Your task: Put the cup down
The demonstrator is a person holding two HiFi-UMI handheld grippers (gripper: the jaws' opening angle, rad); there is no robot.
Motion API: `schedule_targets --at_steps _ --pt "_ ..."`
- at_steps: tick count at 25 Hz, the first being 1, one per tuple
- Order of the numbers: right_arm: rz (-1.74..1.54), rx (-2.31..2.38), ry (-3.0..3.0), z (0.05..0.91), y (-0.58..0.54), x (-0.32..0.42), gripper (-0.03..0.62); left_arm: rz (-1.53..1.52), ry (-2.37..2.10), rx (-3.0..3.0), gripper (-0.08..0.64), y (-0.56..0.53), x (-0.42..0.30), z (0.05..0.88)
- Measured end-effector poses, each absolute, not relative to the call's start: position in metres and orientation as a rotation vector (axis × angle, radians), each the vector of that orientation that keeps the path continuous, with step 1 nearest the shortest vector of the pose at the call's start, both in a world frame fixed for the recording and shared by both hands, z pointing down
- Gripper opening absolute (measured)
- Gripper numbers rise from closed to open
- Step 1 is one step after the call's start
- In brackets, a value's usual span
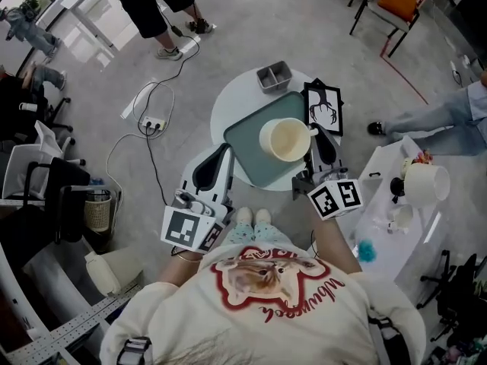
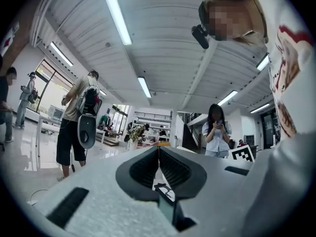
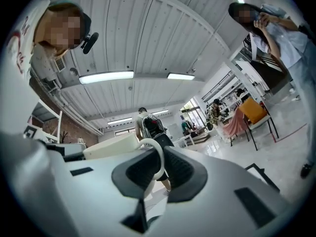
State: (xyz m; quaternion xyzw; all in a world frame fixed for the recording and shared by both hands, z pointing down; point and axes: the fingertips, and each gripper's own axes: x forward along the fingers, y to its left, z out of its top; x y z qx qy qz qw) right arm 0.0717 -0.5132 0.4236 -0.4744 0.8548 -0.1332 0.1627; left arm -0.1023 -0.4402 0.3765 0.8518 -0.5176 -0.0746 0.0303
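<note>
Cream-coloured and empty, the cup (image 1: 288, 139) hangs over the 3 o'clock half of a teal tray (image 1: 243, 143) on the round white desk (image 1: 222, 101). I cannot tell for certain whether its base touches the tray. The right gripper (image 1: 318, 138) has its jaws clamped on the cup's handle (image 3: 157, 158), at the cup's 3 o'clock side. The left gripper (image 1: 221, 158) waits at the tray's 8 o'clock edge, jaws pressed together on nothing.

This looks like the carry-and-lower step, with the release not yet made. Next, the cup likely needs lowering level until its base rests flat on the tray. Only then should the jaws part and draw back toward 3 o'clock without tugging the handle.
</note>
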Motion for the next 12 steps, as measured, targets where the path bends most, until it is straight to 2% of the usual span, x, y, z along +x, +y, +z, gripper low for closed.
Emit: schedule_targets --at_steps 12 --pt "-0.423 -1.346 2.559 0.492 -0.545 0.037 0.051 -0.160 -1.724 2.497 0.017 -0.427 -0.138 0.401"
